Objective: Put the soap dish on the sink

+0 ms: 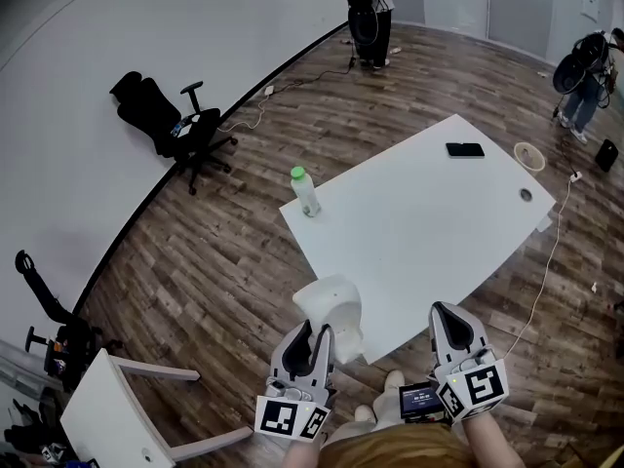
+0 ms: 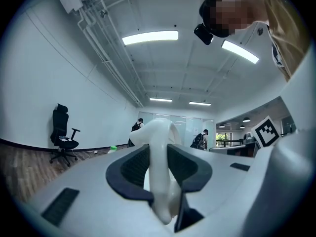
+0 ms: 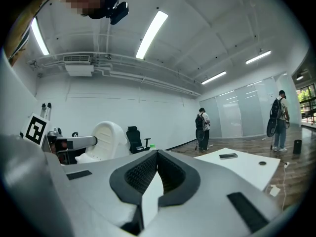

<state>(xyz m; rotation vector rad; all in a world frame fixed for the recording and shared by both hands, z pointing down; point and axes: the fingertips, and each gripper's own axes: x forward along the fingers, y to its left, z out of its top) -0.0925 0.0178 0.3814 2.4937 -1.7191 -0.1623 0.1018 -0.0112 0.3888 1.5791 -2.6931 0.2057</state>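
Head view: soap dish between fingers

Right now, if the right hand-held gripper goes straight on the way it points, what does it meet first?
Likely the green-capped bottle on the white table: it sits almost dead ahead of the shut right hand-held gripper. Depth is unclear; it might pass above, toward the office chair.

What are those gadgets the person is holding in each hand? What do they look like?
The left gripper and right gripper are light grey, pointed shells whose fingers have dark ribbed pads. Each carries a white cube with black square markers. A small dark screen sits beside the right one.
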